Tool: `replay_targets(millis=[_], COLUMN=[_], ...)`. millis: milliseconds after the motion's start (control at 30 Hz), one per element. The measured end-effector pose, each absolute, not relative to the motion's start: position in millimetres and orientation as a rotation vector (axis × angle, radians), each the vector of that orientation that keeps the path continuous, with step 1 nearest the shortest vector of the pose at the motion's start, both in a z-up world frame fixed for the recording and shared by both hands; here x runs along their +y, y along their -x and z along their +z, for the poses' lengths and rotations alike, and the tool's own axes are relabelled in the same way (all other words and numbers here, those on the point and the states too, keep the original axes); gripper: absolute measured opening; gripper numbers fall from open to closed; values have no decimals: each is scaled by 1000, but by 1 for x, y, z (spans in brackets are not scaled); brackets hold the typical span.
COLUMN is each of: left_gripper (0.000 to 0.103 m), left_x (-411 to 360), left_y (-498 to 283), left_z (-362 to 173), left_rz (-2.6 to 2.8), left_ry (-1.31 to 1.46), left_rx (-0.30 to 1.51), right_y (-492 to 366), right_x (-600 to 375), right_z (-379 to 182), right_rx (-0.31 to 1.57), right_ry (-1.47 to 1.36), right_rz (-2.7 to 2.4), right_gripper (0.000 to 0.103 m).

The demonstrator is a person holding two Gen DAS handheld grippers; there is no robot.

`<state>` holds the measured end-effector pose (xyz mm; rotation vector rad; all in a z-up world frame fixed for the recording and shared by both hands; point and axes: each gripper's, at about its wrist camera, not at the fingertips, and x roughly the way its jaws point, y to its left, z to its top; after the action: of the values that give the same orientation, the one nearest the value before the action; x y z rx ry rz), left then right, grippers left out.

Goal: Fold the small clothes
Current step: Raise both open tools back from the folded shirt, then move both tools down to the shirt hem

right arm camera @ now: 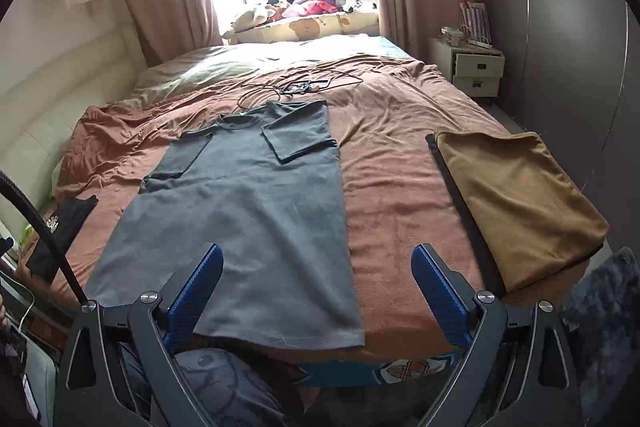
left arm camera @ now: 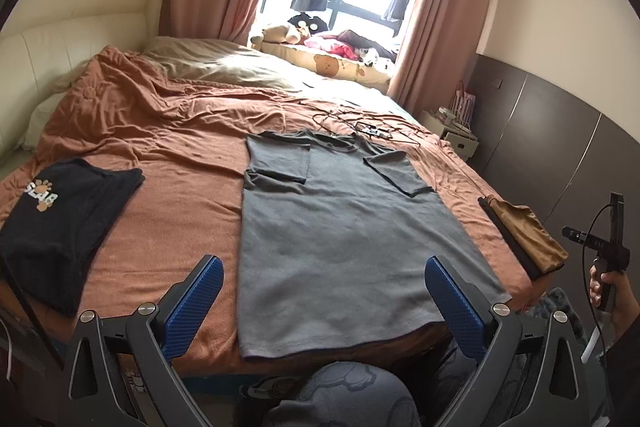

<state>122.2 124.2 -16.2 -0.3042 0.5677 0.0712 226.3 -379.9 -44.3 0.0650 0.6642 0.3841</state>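
grey t-shirt (left arm camera: 340, 235) lies flat on the bed (left arm camera: 168, 163), sleeves folded in, hem at the near edge.
left gripper (left arm camera: 322, 281) and right gripper (right arm camera: 318, 269) hover above the hem, jaws apart, holding nothing; black folded garment (left arm camera: 60, 223) near the left edge, brown one (right arm camera: 516, 203) by the right edge.

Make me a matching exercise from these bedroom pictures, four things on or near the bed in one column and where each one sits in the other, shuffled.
Things:
1. grey T-shirt
2. black shirt
3. tan pile
4. cables

Places:
A. right edge of the bed
B. just past the T-shirt collar
C. middle of the bed, sleeves folded in
D. left side of the bed

Pairs: 1-C, 2-D, 3-A, 4-B
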Motion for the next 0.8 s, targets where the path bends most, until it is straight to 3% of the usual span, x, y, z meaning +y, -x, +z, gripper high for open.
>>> replay_targets(millis=[200, 533, 800], left_gripper=[94, 73, 64], left_x=[139, 171, 197], left_y=[-107, -99, -109], left_z=[-56, -118, -157], left_rz=[95, 136, 131], left_ry=[399, 550, 674], left_rx=[603, 689, 746], right_y=[-228, -239, -258], right_x=[-386, -391, -386], right_z=[-69, -108, -138], right_rx=[710, 753, 811], right_ry=[-112, -176, -243], right_rz=[392, 407, 433], right_gripper=[95, 95, 95])
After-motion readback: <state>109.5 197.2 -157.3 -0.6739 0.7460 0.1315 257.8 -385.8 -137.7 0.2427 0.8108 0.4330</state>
